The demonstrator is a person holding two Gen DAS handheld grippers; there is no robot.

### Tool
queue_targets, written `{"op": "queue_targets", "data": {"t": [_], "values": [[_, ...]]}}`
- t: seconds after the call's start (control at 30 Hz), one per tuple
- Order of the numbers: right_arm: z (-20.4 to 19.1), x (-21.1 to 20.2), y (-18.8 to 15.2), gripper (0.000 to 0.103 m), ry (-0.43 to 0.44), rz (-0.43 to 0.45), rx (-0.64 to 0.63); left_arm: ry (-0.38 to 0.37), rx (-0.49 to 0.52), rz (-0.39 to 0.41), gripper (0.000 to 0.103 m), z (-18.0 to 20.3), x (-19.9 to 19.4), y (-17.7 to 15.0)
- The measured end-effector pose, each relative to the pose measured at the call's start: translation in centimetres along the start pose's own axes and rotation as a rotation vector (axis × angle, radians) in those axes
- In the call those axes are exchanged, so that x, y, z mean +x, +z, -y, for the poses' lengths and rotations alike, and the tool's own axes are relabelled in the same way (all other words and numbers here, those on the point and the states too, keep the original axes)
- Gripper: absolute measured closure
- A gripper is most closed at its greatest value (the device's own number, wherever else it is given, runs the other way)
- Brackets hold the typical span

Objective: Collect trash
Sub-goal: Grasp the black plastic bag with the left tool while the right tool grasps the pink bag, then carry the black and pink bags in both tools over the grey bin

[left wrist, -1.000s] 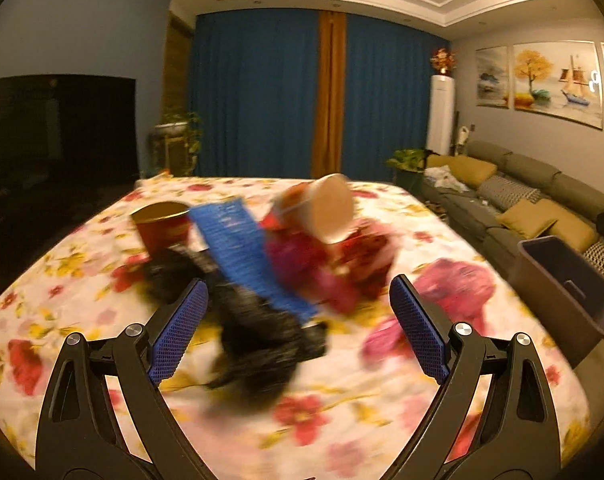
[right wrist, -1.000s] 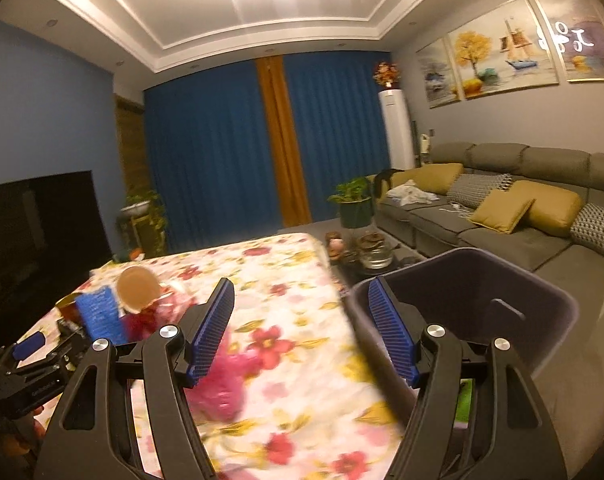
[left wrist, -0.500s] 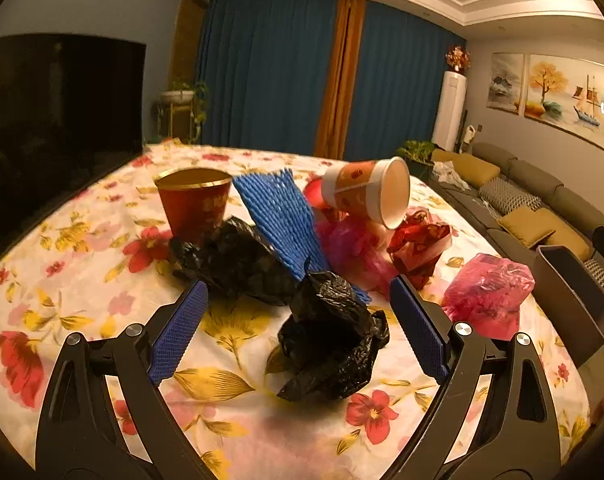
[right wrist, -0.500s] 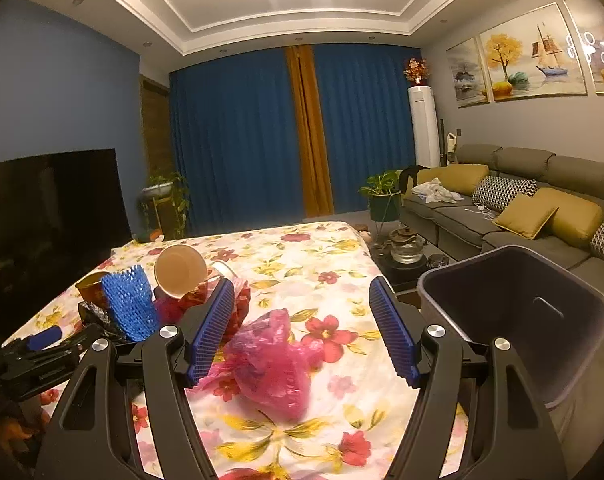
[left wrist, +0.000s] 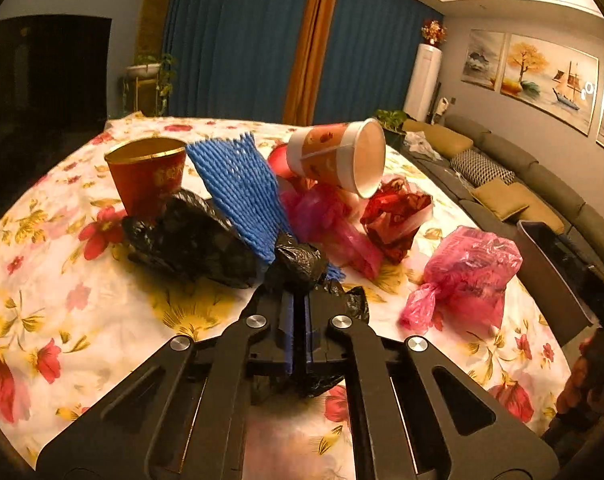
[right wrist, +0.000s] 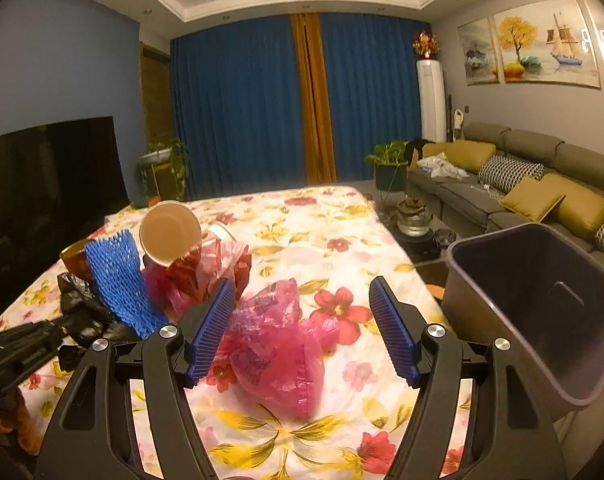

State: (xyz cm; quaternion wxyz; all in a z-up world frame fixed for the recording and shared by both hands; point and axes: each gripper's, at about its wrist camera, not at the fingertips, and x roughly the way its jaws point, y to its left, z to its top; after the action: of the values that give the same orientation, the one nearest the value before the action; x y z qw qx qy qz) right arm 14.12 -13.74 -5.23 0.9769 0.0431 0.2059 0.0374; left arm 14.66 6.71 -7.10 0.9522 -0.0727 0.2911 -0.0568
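Note:
My left gripper is shut on a crumpled black plastic bag on the floral table. Behind it lies a pile: another black bag, blue foam netting, a red paper cup, a tipped orange-and-white cup and red wrappers. A pink plastic bag lies to the right. My right gripper is open, its fingers on either side of the pink bag. The grey trash bin stands at the table's right edge.
The floral tablecloth covers the table. A grey sofa with yellow cushions runs along the right wall. A dark TV stands on the left. A potted plant and a small glass pot stand beyond the table's far edge.
My left gripper has moved forward and shut on the near black bag. My right gripper has moved toward the pink bag, which now sits between its open fingers.

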Motion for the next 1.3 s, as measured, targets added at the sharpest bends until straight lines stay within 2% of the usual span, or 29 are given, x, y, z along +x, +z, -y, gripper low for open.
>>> {"op": "queue_targets", "data": {"t": [0.3, 0.4, 0.67, 0.77, 0.87, 0.93, 1.03, 1.3], "values": [[-0.9, 2.1, -0.2, 0.034, 0.023, -0.067, -0.024, -0.012, -0.016, 0.159, 0.101, 0.7, -4.3, 2.5], [-1.2, 2.8, -0.3, 0.034, 0.025, -0.085, -0.034, -0.008, -0.008, 0.177, 0.101, 1.0, -4.7, 2.9], [-1.5, 4.7, -0.5, 0.034, 0.033, -0.148, -0.031, -0.016, -0.005, 0.165, 0.101, 1.1, -4.2, 2.9], [-1.2, 5.3, -0.4, 0.042, 0.043, -0.181, -0.020, -0.020, -0.004, 0.159, 0.101, 1.2, -4.1, 3.0], [-1.3, 5.8, -0.4, 0.056, 0.055, -0.199, -0.025, -0.023, -0.005, 0.158, 0.101, 1.2, -4.0, 3.0], [-1.4, 5.8, -0.5, 0.074, 0.066, -0.202, -0.032, -0.025, -0.004, 0.154, 0.101, 1.3, -4.0, 3.0], [-1.5, 5.5, -0.6, 0.090, 0.088, -0.198, -0.043, -0.026, -0.002, 0.150, 0.101, 1.5, -3.9, 2.9], [-0.6, 2.1, 1.2, 0.093, 0.108, -0.094, -0.025, -0.029, -0.002, 0.163, 0.101, 1.8, -4.2, 3.2]]}}
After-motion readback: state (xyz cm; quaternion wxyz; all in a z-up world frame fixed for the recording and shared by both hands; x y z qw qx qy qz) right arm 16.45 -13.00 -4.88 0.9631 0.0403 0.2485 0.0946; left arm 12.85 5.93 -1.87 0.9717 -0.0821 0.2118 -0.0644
